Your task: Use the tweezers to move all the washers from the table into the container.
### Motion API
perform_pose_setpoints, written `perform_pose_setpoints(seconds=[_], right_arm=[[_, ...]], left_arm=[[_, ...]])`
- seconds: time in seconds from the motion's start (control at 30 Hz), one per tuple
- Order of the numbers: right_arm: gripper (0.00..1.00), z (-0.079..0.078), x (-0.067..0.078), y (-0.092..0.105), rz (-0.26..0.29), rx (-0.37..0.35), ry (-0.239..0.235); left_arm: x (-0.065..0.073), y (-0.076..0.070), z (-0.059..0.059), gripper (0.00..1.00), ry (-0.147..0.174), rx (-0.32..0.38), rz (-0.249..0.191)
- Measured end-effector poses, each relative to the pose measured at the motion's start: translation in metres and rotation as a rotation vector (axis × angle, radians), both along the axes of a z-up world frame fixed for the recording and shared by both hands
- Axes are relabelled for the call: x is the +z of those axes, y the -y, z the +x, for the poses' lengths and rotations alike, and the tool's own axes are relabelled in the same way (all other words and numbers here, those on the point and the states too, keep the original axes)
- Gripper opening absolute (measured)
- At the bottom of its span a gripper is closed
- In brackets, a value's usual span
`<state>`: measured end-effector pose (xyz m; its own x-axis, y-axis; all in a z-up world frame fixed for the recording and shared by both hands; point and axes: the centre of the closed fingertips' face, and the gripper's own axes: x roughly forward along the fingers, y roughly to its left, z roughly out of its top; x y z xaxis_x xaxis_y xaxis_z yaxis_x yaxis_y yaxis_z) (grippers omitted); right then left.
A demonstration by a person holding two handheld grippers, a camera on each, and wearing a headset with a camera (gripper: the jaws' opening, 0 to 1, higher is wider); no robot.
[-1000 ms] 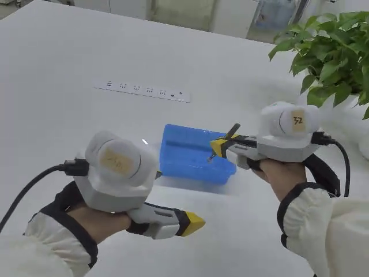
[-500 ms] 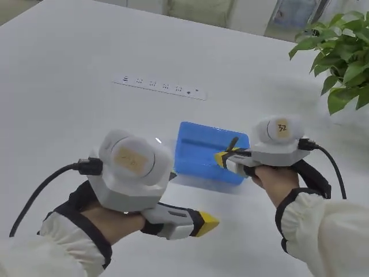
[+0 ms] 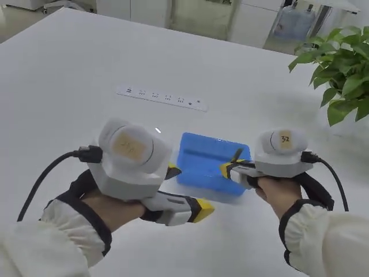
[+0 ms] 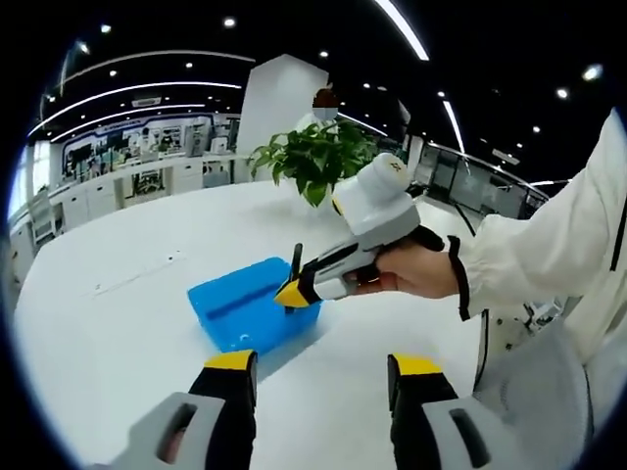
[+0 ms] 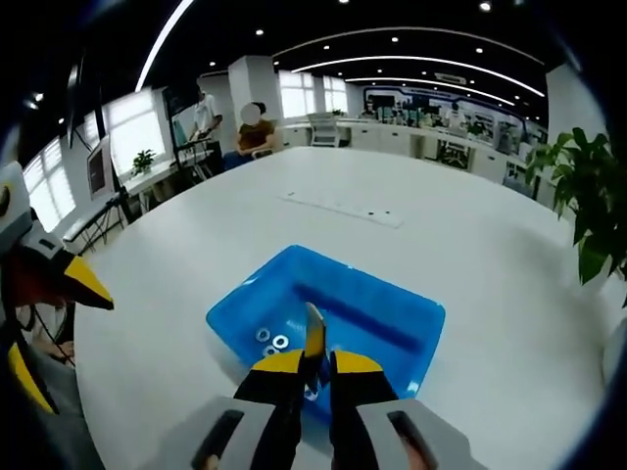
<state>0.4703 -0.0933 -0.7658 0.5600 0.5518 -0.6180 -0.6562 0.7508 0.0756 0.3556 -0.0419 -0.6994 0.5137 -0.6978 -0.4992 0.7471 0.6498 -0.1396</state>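
Your right gripper (image 5: 315,360), pinching the tweezers (image 5: 313,328), now sits lower over the container (image 5: 411,328), washers (image 5: 272,340) inside; left gripper (image 4: 323,364) spread

The container (image 3: 203,157) is bright blue on a plain white table (image 3: 63,63); the washers (image 5: 280,342) inside it are silver. The left gripper (image 4: 323,364) and right gripper (image 5: 315,364) are pale grey with black, yellow-tipped jaws. The tweezers (image 3: 236,155) are dark. Beyond the container, the plant (image 3: 340,63) is green, the power strip (image 3: 161,97) white.
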Motion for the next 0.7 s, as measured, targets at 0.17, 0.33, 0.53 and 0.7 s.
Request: perform_pose_setpoints(seconds=[0.17, 0.33, 0.53, 0.7], right_arm=[[0.05, -0.009, 0.032, 0.000, -0.037, 0.053, 0.105], [0.05, -0.034, 0.050, -0.003, -0.144, 0.137, 0.226], [0.05, -0.070, 0.047, -0.016, -0.207, 0.245, 0.252], [0.05, -0.094, 0.034, -0.020, -0.222, 0.287, 0.229]], left_arm=[[0.018, 0.003, 0.017, 0.39, 0.069, -0.040, 0.017], [0.046, 0.016, 0.026, 0.26, 0.138, -0.112, -0.007], [0.057, 0.036, 0.017, 0.13, 0.229, -0.241, 0.055], [0.043, 0.054, -0.006, 0.04, 0.200, -0.397, 0.111]])
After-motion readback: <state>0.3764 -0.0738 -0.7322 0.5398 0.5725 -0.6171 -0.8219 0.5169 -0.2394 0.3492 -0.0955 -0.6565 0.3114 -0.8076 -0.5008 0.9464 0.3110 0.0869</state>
